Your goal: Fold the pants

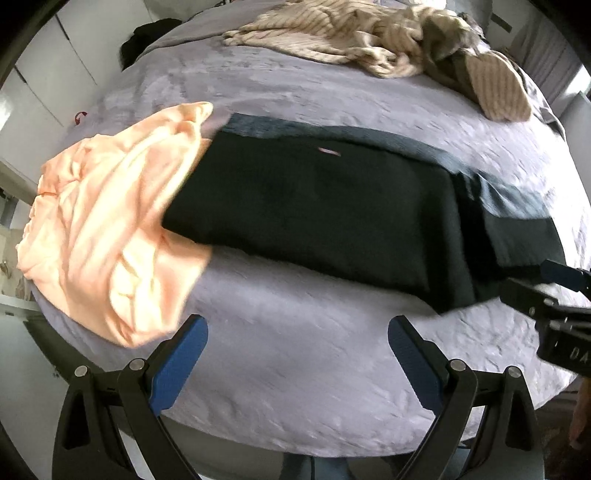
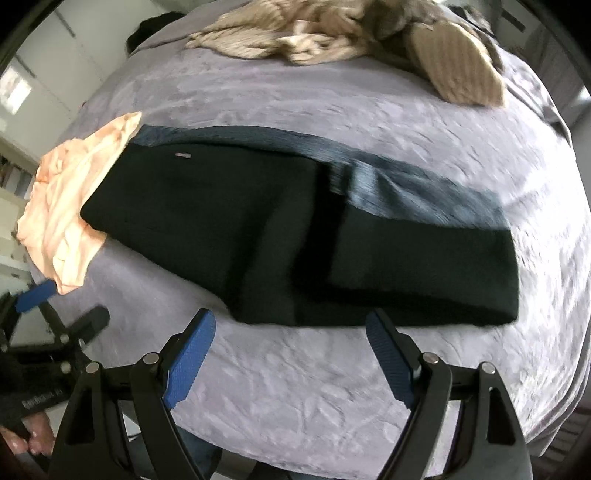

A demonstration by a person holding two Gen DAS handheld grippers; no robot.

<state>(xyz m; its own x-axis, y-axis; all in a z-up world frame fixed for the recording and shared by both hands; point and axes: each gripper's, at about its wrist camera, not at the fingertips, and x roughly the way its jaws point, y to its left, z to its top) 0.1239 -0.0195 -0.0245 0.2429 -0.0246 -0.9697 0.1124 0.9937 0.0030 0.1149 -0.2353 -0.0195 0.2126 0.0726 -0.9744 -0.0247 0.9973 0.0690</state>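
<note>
The black pants (image 1: pixel 325 210) lie folded in a long flat strip across the grey bedspread (image 1: pixel 295 369), with a dark blue-grey layer (image 1: pixel 517 192) showing along their far edge. They also show in the right wrist view (image 2: pixel 258 229). My left gripper (image 1: pixel 297 328) is open and empty, hovering over the bedspread just short of the pants' near edge. My right gripper (image 2: pixel 291 325) is open and empty, its tips at the pants' near edge. The right gripper also shows at the right edge of the left wrist view (image 1: pixel 554 291).
A crumpled peach garment (image 1: pixel 110 229) lies at the pants' left end and is partly under them. A heap of beige striped clothes (image 1: pixel 369 33) lies at the far side of the bed. White cupboards (image 1: pixel 33 74) stand to the left.
</note>
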